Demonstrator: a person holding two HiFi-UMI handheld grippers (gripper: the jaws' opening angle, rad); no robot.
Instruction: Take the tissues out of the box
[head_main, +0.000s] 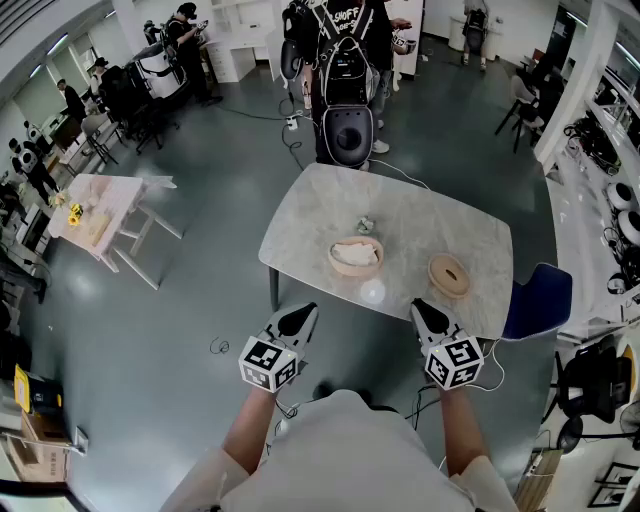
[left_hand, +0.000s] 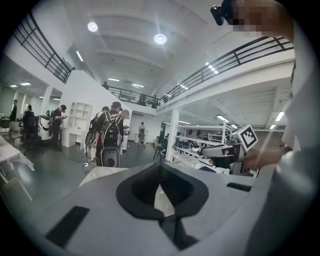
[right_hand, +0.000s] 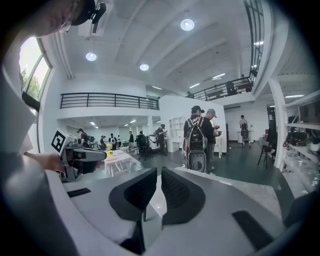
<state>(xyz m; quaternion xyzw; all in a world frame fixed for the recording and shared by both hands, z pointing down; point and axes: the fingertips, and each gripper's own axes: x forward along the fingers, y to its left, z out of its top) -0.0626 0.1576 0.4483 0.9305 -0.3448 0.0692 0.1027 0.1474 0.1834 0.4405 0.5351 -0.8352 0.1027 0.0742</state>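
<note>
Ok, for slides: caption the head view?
Start: left gripper and right gripper, shut, short of the box and lid on the table.

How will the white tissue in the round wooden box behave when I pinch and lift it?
Probably floppy and light: the white tissue lies crumpled in the round wooden box. It may come out bunched, not sheet by sheet. The box looks small and sits loose on the pale marbled table, so it might lift or slide too.

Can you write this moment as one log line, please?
left hand-held gripper: shut, empty | right hand-held gripper: shut, empty | tissues: in open round box | lid: on table
</note>
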